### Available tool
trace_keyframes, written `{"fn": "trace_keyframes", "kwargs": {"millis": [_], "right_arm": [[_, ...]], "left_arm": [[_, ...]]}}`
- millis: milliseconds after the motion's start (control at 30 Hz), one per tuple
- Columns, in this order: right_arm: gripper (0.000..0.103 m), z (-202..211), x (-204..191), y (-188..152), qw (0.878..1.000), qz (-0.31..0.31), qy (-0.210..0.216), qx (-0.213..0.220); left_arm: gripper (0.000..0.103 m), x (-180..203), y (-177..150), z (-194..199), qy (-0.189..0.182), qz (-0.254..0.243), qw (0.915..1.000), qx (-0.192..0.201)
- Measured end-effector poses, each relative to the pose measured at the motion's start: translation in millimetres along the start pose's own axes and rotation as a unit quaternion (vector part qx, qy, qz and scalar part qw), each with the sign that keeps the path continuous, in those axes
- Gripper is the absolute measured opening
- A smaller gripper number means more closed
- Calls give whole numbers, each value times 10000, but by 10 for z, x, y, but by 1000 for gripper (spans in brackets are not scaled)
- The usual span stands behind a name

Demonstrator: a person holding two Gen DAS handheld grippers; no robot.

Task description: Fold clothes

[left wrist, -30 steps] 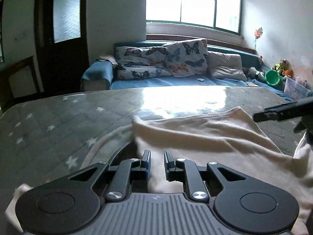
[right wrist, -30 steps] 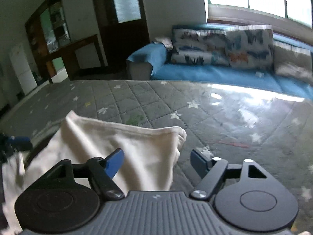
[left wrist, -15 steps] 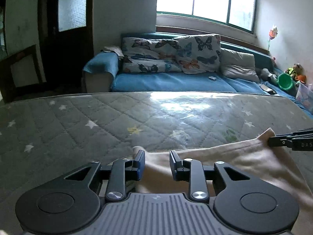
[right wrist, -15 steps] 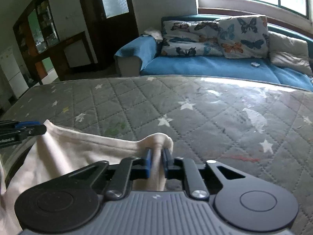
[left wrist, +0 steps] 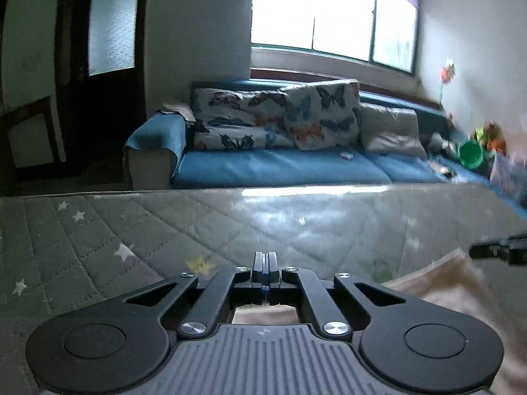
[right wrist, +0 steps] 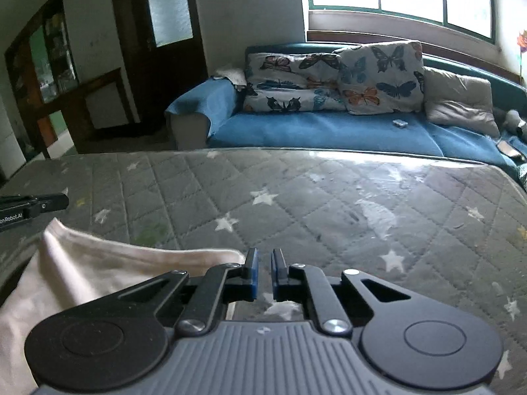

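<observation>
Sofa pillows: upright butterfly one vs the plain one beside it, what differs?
The upright butterfly pillow is printed with coloured butterflies; the plain pillow is unpatterned beige. The butterfly pillow stands tall against the backrest; the plain pillow slumps lower. Both rest on the blue sofa.

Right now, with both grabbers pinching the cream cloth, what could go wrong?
The left gripper and right gripper each seem to pinch only a corner of the cream cloth, so a pull might slip it free. The cloth also sags and wrinkles between them over the mattress, so the fold may come out crooked.
</observation>
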State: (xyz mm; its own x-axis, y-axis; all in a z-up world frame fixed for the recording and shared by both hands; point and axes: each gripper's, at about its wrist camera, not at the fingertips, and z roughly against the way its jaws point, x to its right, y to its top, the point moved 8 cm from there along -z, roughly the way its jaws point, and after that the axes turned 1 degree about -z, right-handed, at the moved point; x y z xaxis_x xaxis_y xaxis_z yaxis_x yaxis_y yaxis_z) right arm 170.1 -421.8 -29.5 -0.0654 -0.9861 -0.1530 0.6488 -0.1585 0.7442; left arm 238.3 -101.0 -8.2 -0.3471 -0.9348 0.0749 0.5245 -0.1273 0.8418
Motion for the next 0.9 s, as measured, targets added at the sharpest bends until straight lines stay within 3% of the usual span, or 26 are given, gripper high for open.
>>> {"fn": "trace_keyframes", "kwargs": {"millis": [100,133,167,200,267,333,433,467,500,567,600,633,833,900], "right_arm": [[16,67,23,31,9986,-260,465,15],[27,84,6,31,9976,-289,622,10],[32,91,-13,32,9969,-312,716,15],[39,76,-40,34,9969,-299,734,4],[43,3,-100,8,9964,-252,788,-161],[43,-98,-161,-36,9961,-189,802,-329],[40,-178,-221,-79,9969,-38,684,-381],[35,-182,-237,-82,9971,1,677,-361],[20,-184,-249,-86,9971,17,677,-351],[14,-183,-266,-95,9974,87,628,-332],[8,-173,-278,-99,9976,141,599,-307],[8,-150,-286,-99,9979,198,560,-253],[7,77,-138,-9,9996,154,146,178],[9,73,-75,-36,9999,81,123,90]], "left_arm": [[3,-57,36,15,-225,197,9993,-214],[9,-67,33,34,-240,139,9993,-236],[22,-78,24,59,-228,63,9994,-250],[26,-91,9,82,-205,6,9994,-263],[35,-111,-43,100,-186,-74,9992,-345],[36,-123,-107,100,-167,-149,9987,-457],[36,-133,-209,15,24,-243,9978,-616],[34,-139,-232,-6,58,-243,9977,-626],[34,-139,-242,-22,58,-243,9979,-601],[5,-136,-244,-35,108,-288,9981,-533],[4,-130,-235,-36,119,-287,9983,-503],[0,-125,-225,-36,130,-286,9984,-472],[0,-61,-31,23,-77,9,10000,60],[0,-29,4,-12,-151,103,9998,97]]}}
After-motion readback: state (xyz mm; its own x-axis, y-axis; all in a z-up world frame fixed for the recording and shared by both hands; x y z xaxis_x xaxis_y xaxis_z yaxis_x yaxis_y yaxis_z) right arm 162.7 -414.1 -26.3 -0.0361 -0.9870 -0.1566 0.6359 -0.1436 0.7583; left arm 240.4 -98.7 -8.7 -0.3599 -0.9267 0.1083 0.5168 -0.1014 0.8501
